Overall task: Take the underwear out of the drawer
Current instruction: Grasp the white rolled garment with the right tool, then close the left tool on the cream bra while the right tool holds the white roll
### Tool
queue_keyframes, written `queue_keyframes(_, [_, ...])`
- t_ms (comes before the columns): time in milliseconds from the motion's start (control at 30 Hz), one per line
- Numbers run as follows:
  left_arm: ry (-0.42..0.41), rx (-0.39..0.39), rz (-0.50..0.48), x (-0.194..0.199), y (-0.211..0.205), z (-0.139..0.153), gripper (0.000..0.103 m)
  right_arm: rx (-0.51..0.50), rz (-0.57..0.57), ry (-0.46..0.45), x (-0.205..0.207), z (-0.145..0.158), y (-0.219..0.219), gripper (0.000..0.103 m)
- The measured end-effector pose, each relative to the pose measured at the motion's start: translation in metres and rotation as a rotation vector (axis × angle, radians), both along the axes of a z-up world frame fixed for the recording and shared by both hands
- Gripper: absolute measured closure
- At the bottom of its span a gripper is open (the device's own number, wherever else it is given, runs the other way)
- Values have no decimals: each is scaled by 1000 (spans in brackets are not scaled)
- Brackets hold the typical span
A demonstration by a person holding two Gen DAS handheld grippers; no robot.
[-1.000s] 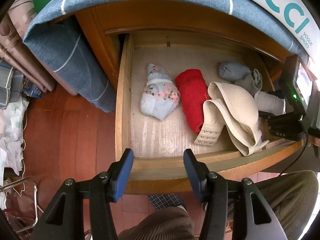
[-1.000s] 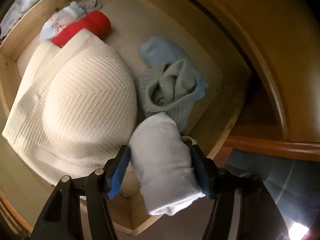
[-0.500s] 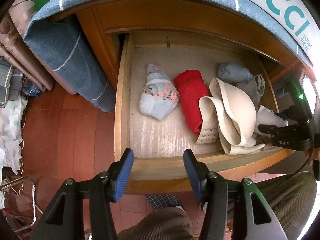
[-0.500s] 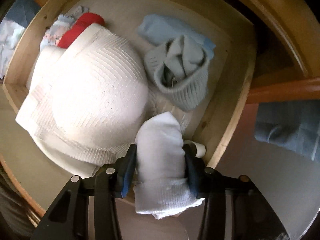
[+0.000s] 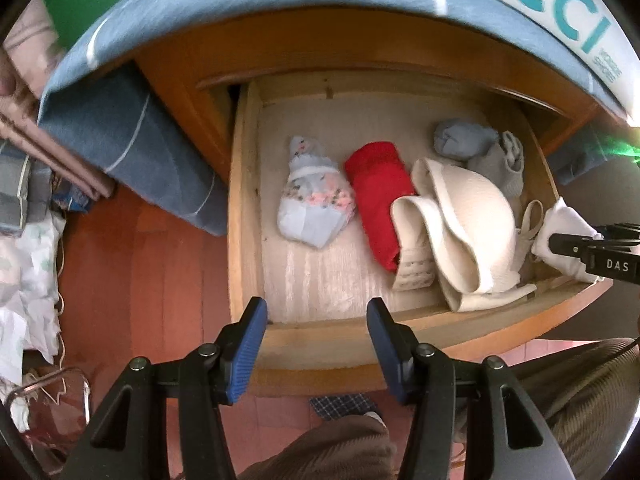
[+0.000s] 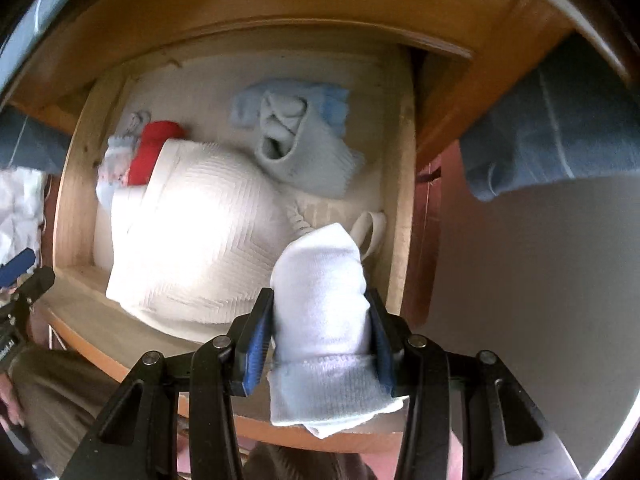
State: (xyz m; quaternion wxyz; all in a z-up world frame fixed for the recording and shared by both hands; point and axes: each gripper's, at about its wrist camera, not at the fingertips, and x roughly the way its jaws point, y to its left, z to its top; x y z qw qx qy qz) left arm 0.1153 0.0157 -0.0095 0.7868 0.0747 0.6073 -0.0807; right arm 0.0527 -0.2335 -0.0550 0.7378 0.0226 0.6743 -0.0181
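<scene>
The wooden drawer [image 5: 240, 208] stands pulled out. In it lie a floral light-blue bundle [image 5: 316, 208], a red roll [image 5: 380, 196], a cream bra [image 5: 468, 224] and grey-blue socks [image 5: 496, 156]. My right gripper [image 6: 320, 312] points straight down over the drawer's right front corner, shut on a white rolled garment [image 6: 320, 280] that hangs clear of the drawer floor. The left wrist view shows that roll [image 5: 564, 224] at the right edge. My left gripper [image 5: 315, 308] hovers open above the drawer's front rail, with nothing between its pads.
A blue cloth [image 5: 132, 152] hangs over the cabinet's left side, and a white box with teal letters [image 5: 560, 12] sits on top. The person's corduroy knees [image 5: 580, 392] are in front of the drawer. Crumpled white cloth [image 5: 24, 280] lies on the red floor at left.
My right gripper squeezed tighter on the white roll, rose with it and rolled about its axis. The cream bra shifted a little. My left gripper stayed put.
</scene>
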Motion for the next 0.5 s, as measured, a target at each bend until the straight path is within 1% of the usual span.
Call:
queue_keyframes(100, [-4, -27, -7, 0, -9, 3, 50, 4, -24, -10, -5, 2, -2, 62])
queue_keyframes(167, [-1, -57, 1, 0, -15, 4, 50, 7, -26, -16, -9, -2, -8, 62])
queue_keyframes(300, [18, -125, 4, -4, -34, 1, 50, -4, -30, -30, -16, -2, -10, 62])
queue_keyframes(400, [21, -161, 5, -5, -50, -3, 50, 1, -46, -42, -21, 1, -15, 62])
queue_keyframes(500, [50, -185, 8, -1, -66, -10, 50, 13, -59, -50, -23, 3, -20, 62])
